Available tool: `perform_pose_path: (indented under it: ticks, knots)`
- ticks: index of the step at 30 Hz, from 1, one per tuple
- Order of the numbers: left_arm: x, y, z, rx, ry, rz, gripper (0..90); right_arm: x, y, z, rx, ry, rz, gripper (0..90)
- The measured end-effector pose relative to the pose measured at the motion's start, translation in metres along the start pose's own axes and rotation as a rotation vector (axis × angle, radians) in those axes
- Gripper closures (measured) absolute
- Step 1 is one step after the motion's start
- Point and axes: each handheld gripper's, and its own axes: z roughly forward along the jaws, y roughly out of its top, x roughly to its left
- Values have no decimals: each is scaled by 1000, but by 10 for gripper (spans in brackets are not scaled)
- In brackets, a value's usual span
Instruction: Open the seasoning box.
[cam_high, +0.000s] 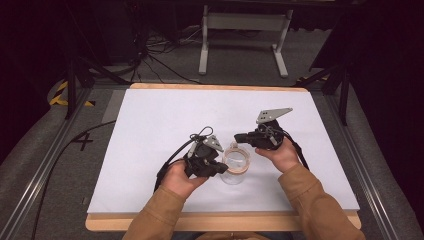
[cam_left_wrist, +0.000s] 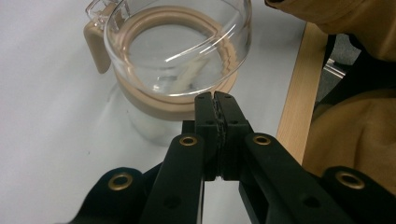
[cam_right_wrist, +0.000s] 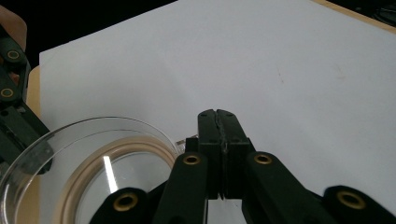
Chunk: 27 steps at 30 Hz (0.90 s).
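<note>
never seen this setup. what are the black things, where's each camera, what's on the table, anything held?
No robot here: a person in tan sleeves holds a hand-operated two-jaw tool in each hand, the left gripper and the right gripper.

The wide picture comes from a fixed camera above the person, looking down on a table with a white top. The other two come from cameras riding on the grippers, each looking along its own black jaws.

On the table stands one thing: a clear glass jar with a tan ring under its rim and a tan clasp on one side.

Both pairs of jaws are pressed shut. The left gripper's tips sit right at the jar's rim; whether they pinch the glass I can't tell. The right gripper's tips are beside the jar, gripping nothing visible.
</note>
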Motion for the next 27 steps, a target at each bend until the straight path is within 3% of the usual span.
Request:
perform_pose_path:
  ticks: [13,17,18,25,27]
  knots:
    - [0,3,0,-34,15,-2,885,1,-1,-3,6,-26,-6,893]
    - [0,5,-2,-41,16,3,883,7,1,-24,-23,-36,-19,894]
    - [0,6,-2,-52,15,-4,883,10,1,-41,-40,-28,-29,895]
    - [1,14,-2,-61,7,14,880,17,-6,-71,-13,50,-61,895]
    - [1,16,-2,-68,9,15,880,17,-12,-76,27,94,-67,895]
